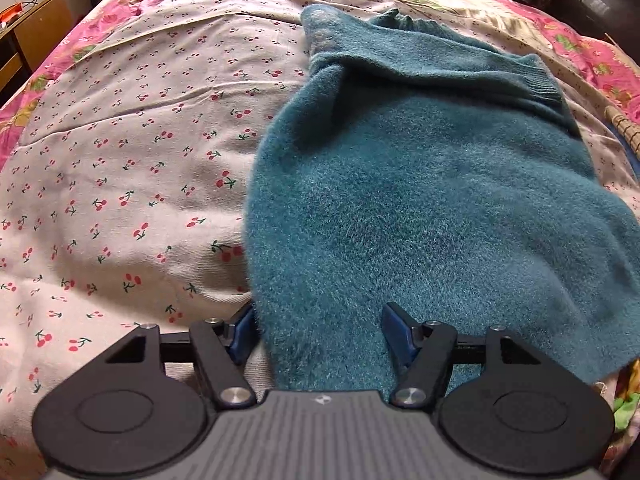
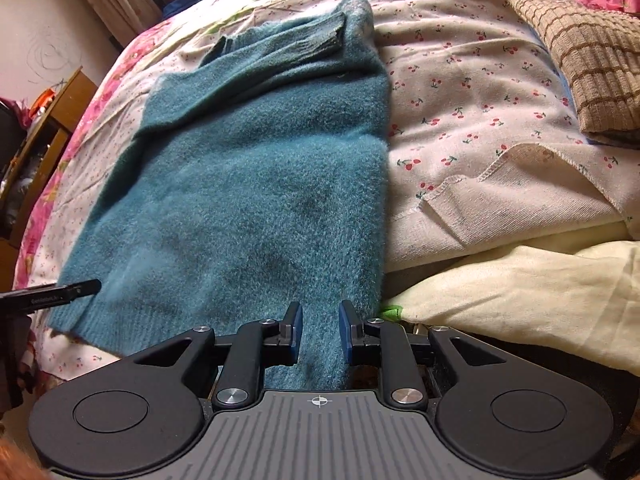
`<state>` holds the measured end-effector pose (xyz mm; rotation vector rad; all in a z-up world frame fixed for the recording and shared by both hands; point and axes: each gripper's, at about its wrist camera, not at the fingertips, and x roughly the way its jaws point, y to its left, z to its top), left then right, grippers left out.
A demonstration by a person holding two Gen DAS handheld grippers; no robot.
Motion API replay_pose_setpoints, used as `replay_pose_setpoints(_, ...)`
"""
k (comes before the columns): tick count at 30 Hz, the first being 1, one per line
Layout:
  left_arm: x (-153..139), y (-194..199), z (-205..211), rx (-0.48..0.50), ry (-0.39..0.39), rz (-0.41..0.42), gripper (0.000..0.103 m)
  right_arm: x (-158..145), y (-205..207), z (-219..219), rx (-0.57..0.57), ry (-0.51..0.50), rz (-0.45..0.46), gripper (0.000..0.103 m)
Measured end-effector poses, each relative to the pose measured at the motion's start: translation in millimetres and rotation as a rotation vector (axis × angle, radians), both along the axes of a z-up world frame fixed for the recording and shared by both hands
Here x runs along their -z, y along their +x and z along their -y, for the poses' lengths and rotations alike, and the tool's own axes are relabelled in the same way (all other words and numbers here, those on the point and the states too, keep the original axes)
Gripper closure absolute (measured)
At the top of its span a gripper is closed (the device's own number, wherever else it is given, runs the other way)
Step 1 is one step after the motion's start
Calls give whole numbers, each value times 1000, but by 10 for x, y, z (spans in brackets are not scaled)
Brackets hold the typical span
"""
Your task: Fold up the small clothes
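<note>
2 grippers work the near hem of a teal sweater [image 1: 420, 200], which lies flat on the cherry-print sheet [image 1: 120, 160] and extends straight ahead of both tools, with its sleeves already crossed over the body at the far end. Left gripper [image 1: 318, 332]: fingers spread wide, the hem's left corner running between them; the left blue pad [image 1: 242, 332] sits at the sweater's edge and the right blue pad [image 1: 396, 332] rests on the nap, so no pinch is yet made. Right gripper [image 2: 319, 330]: fingers narrowed to a small gap with a strip of the hem's right corner between the pads; whether the cloth is truly clamped cannot be told from this view. The left tool's tip [image 2: 60, 292] shows at the far left of the right wrist view, level with the hem.

Judged step: seizing both hem corners for the bottom-to-top fold. To do it well, each pad pair should close on all layers at the corner, well in from the fuzzy edge, since the thick nap may slip. Both corners should then rise together and travel forward evenly, so the hem lands square beyond the crossed sleeves. A brown checked cloth [image 2: 592, 68] lies ahead and to the right, well apart.
</note>
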<state>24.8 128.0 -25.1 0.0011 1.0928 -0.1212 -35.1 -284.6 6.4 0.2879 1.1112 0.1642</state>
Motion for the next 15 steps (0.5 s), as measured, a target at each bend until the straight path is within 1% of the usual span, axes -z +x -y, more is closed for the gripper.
replay_pose_setpoints(2,7,12,9,3,-5,0,28,17,-10,8,18,-75,11,69)
replay_pose_setpoints(3,5,28,1,1,-13,-1,28,47,-1,16,17,-90,8,69)
replay_pose_setpoints(4,3,36,-3,-2,-20,0,28,88,18,28,21,-75,-8,69)
replay_pose_setpoints(7,27,68,2,0,-31,-4,28,222,101,58,21,33,-47,69)
replay_pose_setpoints(8,41,78,7,5,-30,-5,28,276,135,42,20,53,-65,69)
replay_pose_setpoints(10,50,95,17,24,-25,-10,31,348,176,20,11,76,-88,69)
replay_pose_setpoints(12,31,107,1,41,-39,-22,43,368,185,28,9,120,-103,76)
replay_pose_setpoints(13,21,119,-13,47,-49,-31,47,366,185,36,10,142,-106,79)
replay_pose_setpoints(14,5,128,-26,50,-61,-35,55,351,181,38,12,167,-106,84)
replay_pose_setpoints(15,-12,138,-36,53,-77,-41,64,338,180,50,16,188,-103,85)
